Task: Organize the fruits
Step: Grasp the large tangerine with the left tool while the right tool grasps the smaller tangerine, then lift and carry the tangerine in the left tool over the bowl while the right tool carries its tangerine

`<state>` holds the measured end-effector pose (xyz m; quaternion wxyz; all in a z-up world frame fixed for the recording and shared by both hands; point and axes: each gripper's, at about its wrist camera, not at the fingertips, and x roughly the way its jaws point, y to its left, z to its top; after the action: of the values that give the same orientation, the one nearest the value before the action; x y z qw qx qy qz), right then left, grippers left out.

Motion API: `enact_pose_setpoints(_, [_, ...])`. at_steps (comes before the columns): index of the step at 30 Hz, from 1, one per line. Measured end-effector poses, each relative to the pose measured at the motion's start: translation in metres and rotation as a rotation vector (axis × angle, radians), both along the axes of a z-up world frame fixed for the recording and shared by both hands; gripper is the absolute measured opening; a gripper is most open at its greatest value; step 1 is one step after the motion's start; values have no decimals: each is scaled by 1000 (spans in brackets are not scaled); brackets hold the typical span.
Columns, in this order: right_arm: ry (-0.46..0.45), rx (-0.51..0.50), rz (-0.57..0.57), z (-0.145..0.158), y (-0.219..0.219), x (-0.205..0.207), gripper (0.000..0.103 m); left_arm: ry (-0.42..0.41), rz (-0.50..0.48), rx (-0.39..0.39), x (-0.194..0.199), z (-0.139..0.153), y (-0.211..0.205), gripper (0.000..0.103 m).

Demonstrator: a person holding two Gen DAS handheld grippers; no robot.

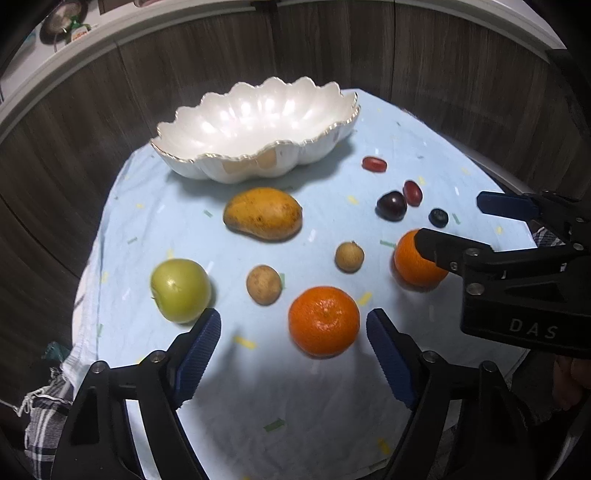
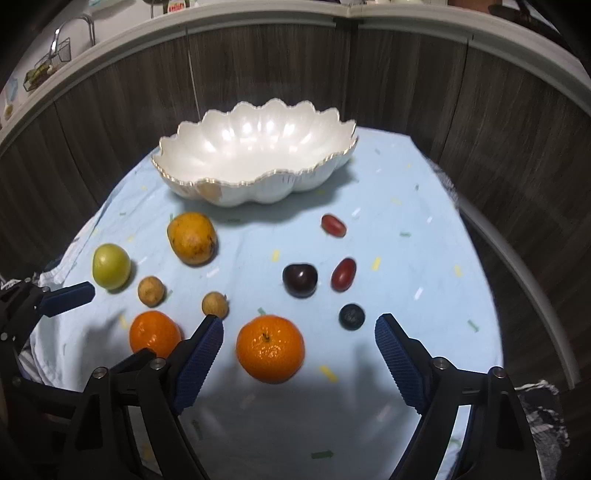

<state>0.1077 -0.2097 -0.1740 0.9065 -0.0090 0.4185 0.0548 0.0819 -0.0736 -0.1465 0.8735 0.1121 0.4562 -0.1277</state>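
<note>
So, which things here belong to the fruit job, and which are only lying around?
For the job:
- bowl
- mango
- green apple
- two oranges
- two brown fruits
- plum
- two red grapes
- blueberry

Just lying about:
- cloth
- rack and bottle on the counter

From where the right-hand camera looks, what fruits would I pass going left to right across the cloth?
Green apple → small brown fruit → mango → orange → dark plum → blueberry. The second orange, the other brown fruit and the two red grapes overlap these in the order, so I leave them out.
</note>
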Motion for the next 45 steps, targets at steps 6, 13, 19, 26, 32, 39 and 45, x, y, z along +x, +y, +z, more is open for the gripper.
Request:
enact_pose_setpoints(6, [26, -1, 10, -10, 3, 3, 81, 20, -27, 2, 1, -10, -7, 79])
enact_pose_setpoints(13, [54, -1, 45, -19, 10, 8, 69, 44, -27, 7, 6, -22, -9, 65])
enact_pose_setpoints(19, [83, 17, 62, -26, 11, 11, 54, 35, -23, 3, 7, -25, -10, 60])
enact_pose_setpoints(26, [85, 30, 71, -28, 13, 11, 48, 37, -46, -16, 8, -27, -14, 47])
enact_pose_setpoints(32, [80, 24, 64, -26, 12, 11, 47, 32, -42, -17, 9, -25, -13, 44])
enact_pose_setpoints(39, [62, 27, 40, -20, 6, 8, 47, 2, -45, -9, 5, -16, -12, 44])
enact_pose_setpoints(45, [43, 17, 38, -11, 7, 3, 47, -31, -43, -12, 4, -2, -9, 43])
